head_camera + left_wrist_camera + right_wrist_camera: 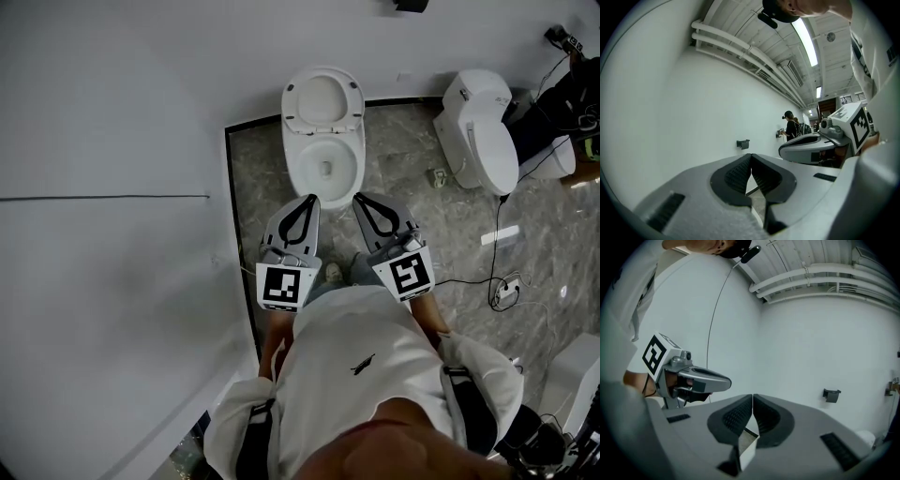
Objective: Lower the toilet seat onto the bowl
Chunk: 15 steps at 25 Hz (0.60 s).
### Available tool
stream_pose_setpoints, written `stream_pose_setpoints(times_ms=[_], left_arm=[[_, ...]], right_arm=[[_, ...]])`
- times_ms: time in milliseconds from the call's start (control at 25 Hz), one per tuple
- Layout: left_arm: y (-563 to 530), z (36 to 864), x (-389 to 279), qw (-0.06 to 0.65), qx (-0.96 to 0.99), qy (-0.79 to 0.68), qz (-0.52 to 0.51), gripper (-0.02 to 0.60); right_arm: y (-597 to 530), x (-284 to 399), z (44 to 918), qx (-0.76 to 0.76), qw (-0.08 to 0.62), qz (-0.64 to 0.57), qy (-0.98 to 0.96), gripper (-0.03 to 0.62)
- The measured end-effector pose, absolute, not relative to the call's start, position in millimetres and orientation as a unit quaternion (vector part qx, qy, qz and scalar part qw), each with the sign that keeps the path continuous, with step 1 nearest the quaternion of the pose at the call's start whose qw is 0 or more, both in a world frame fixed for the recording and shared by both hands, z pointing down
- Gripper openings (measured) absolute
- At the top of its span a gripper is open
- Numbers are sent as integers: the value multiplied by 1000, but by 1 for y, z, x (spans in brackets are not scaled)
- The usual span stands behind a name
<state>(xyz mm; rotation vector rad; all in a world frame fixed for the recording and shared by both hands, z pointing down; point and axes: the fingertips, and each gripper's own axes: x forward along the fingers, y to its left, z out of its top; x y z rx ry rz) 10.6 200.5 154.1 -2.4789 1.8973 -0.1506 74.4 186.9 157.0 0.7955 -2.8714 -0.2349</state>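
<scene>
Two grippers engaged: left gripper (312, 200) and right gripper (359, 199), each closed pad to pad with nothing between the jaws. Held side by side and roughly level at 6 o'clock of the toilet in the head view, tips aimed toward 12 o'clock. Near the front rim of the bowl (293, 167) but apart from it.

Toilet seat (323, 97): not yet lowered. Stands raised at 12 o'clock of the bowl, leaning back toward the wall (112, 112); bowl opening fully exposed. No contact with either gripper.

Current step, as judged: approach. No work on the seat begun.

Next move, as judged:
1. Reach over the bowl to the top edge of the seat at 12 o'clock.
2. Either open one gripper and close it on the seat's edge, or hook the closed tips behind that edge.
3. Tip the seat forward toward 6 o'clock, then let it down slowly under control. Avoid a free drop onto the rim.
4. Keep the idle gripper out of the seat's path.

Disregard the second toilet (483, 131) at 3 o'clock on the marble floor (403, 178).
</scene>
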Motion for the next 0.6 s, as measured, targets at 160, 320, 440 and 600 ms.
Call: stream_pose_setpoints(times_ms=[160,320,440,600], left_arm=[[194,160,3,12,-797,601,-53,27],[187,165,1,14,-800,598,-56,28],[180,168,-2,14,-801,596,-56,28],[163,167,-6,4,-800,598,-52,27]], right_arm=[[178,68,155,272,82,-85,-955,31],[172,68,157,278,83,-86,-953,31],[164,65,162,280,85,-82,-953,31],[147,60,165,278,88,-76,-953,31]])
